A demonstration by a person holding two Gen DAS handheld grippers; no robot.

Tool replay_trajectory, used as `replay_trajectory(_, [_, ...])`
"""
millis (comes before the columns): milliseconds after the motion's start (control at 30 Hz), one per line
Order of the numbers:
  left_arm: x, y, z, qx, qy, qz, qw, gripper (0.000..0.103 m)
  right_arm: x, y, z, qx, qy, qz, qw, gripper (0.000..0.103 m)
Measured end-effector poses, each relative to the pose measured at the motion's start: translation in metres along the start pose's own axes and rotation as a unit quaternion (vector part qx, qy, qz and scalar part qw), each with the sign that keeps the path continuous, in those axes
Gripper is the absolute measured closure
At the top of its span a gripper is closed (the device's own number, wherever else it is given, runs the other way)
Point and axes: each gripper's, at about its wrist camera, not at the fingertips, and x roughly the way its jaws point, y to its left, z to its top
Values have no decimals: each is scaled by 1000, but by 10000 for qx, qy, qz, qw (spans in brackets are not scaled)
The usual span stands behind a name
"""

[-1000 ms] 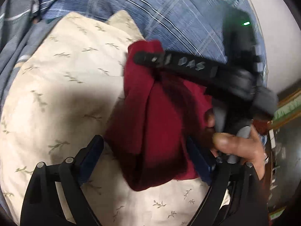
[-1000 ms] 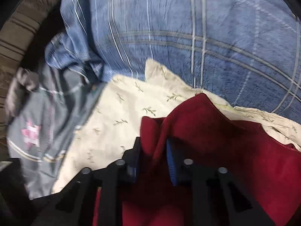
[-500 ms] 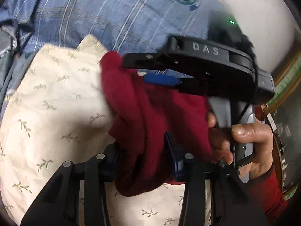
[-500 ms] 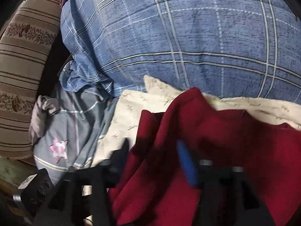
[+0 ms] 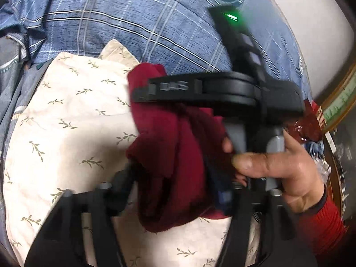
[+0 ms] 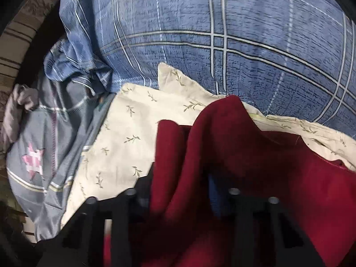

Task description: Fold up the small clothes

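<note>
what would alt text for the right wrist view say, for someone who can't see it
A bunched dark red garment fills the lower right, a fold of it between the right gripper fingers as the jaws close. It lies on a cream leaf-print cloth, with blue plaid bedding behind and a grey garment with a pink star at left.

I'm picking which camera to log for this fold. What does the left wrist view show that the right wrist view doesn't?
Only the left wrist view: the right gripper from outside, the bare hand holding it, a red sleeve.

Only the right wrist view: a grey garment with a pink star, striped brown upholstery.

Both: the dark red knitted garment between each gripper's jaws, the cream leaf-print cloth, the blue plaid bedding.
</note>
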Motion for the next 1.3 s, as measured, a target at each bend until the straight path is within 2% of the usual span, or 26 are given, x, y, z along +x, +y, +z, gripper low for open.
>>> replay_trajectory(33, [1, 0, 1, -21, -41, -4, 10000, 30, -4, -1, -1, -26, -44, 20, 10000, 74])
replay_trajectory(167, [5, -4, -4, 98, 4, 70, 9999, 31, -22, -5, -5, -106, -231, 107, 9996, 79])
replay_trajectory(233, [4, -10, -6, 301, 28, 121, 9995, 64, -31, -8, -6, -84, -290, 133, 9995, 80])
replay_trajectory(333, [-10, -28, -8, 579, -115, 71, 9982, 77, -49, -15, -11, 6, -443, 215, 9988, 81])
replay_trajectory(433, [-22, -45, -8, 561, -241, -64, 9981, 78, -73, -27, -17, 162, -616, 325, 9974, 81])
replay_trajectory(500, [-25, -65, -6, 764, -279, -80, 9967, 80, -93, -35, -19, 172, -727, 308, 9967, 82])
replay_trajectory(667, [-18, -116, -4, 1142, -195, -211, 9930, 81, -136, -56, -28, 117, -932, 8, 9956, 84])
replay_trajectory(800, [2, -162, -1, 1543, -92, -322, 9875, 81, -167, -96, -46, 392, -1085, -169, 9932, 85])
replay_trajectory(867, [19, -178, 9, 1639, -50, -384, 9857, 81, -174, -112, -55, 532, -1129, -218, 9919, 85])
replay_trajectory(1000, [39, -206, 3, 1781, 126, -531, 9825, 82, -186, -148, -71, 842, -1191, -298, 9889, 86])
replay_trajectory(1067, [60, -212, 11, 1830, 210, -540, 9814, 82, -188, -162, -78, 930, -1194, -357, 9878, 86])
replay_trajectory(1300, [104, -233, -6, 1988, 533, -508, 9773, 82, -188, -197, -101, 1196, -1183, -501, 9845, 86])
